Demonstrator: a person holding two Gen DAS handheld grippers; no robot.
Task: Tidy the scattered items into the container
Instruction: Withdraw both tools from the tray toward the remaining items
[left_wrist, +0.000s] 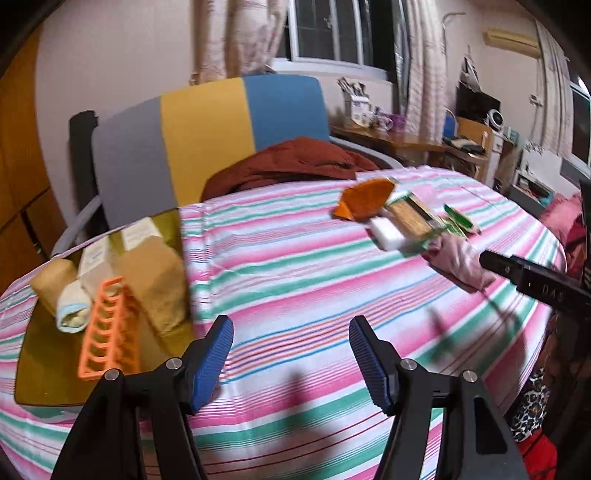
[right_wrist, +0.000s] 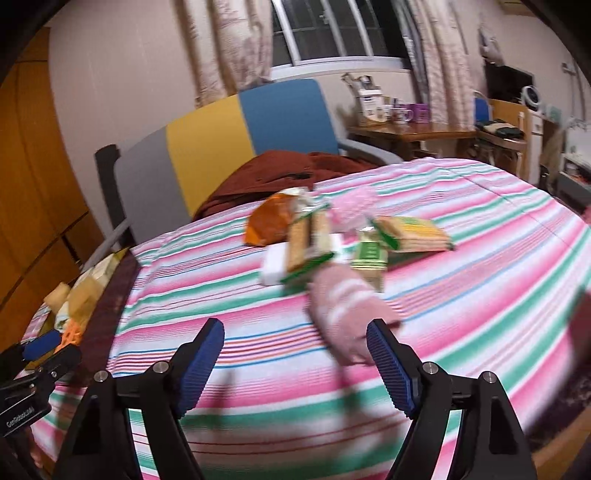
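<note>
While both claws hover parted and empty above the striped tablecloth (left_wrist: 295, 258), the left gripper (left_wrist: 291, 356) sits near the brown tray (left_wrist: 44, 376) of tidied things, and the right gripper (right_wrist: 295, 363) nears a pink rolled cloth (right_wrist: 345, 310). Beyond lie snack packets (right_wrist: 413, 232) and a white block (right_wrist: 275, 267).

Tray (left_wrist: 40, 373) at table's (left_wrist: 295, 273) left edge; packets (left_wrist: 413, 218) clustered far right; chair (left_wrist: 207, 140) behind
</note>
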